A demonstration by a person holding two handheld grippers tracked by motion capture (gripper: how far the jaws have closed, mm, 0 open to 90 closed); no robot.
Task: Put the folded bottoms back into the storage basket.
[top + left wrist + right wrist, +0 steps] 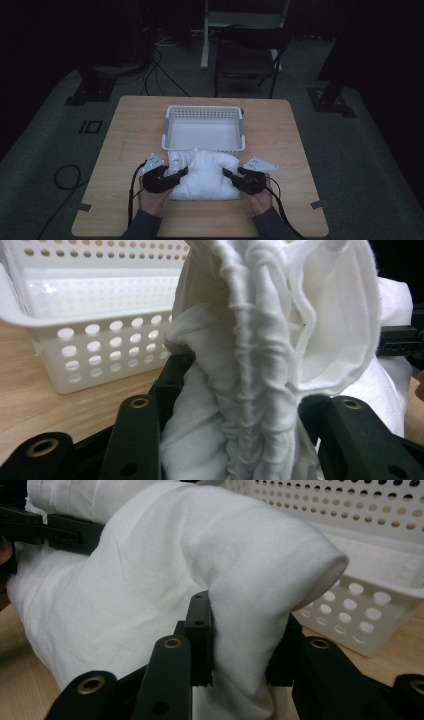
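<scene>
Two grippers, left gripper (181, 172) and right gripper (227, 173), each clamp an end of the white cloth (205, 175) near the empty basket (204, 111); placing it inside the basket appears to remain.

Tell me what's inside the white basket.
The basket looks empty, its pale floor bare. The white cloth, clamped by both grippers in front, covers part of its near wall.

A folded white cloth (204, 175), bunched and puckered along one gathered edge, lies at six o'clock of the white basket (204, 116).
</scene>
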